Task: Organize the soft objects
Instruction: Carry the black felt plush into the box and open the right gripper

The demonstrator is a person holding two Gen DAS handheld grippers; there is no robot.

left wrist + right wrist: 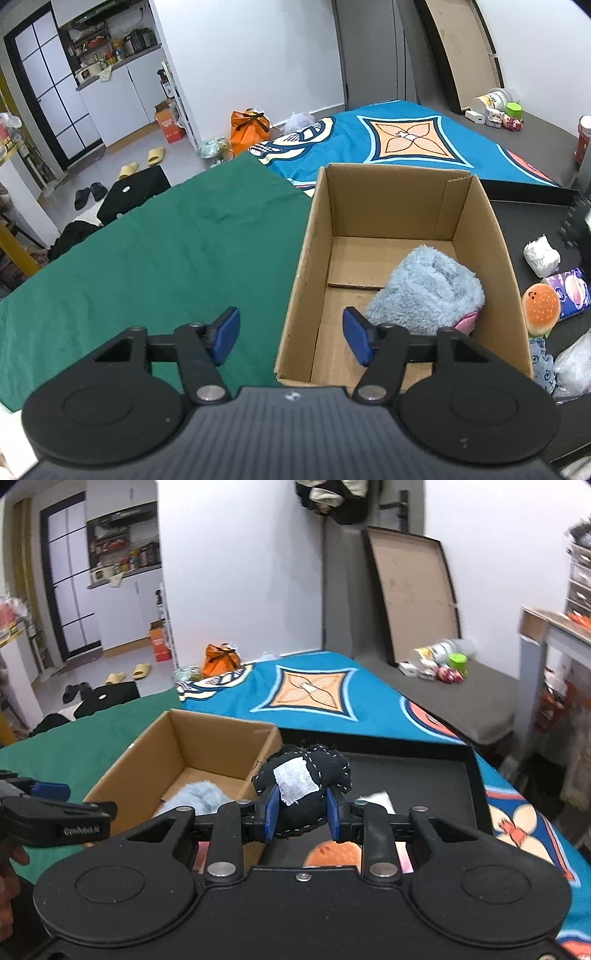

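A brown cardboard box [310,236] stands open on the green cloth [147,258]. A fluffy light-blue plush [428,291] lies inside it at the near right. My left gripper [291,336] is open and empty, its jaws straddling the box's near-left wall. My right gripper [301,812] is shut on a black stitched plush with a white patch [306,782], held above the black tray [476,775] just right of the box [122,771]. The blue plush also shows in the right wrist view [192,794].
Right of the box lie a burger plush [541,306], a crumpled white paper ball [541,254], a purple tissue pack [570,291] and a plastic bag [574,365]. A blue patterned blanket [314,698] covers the bed behind. Bottles and toys [439,661] sit far right.
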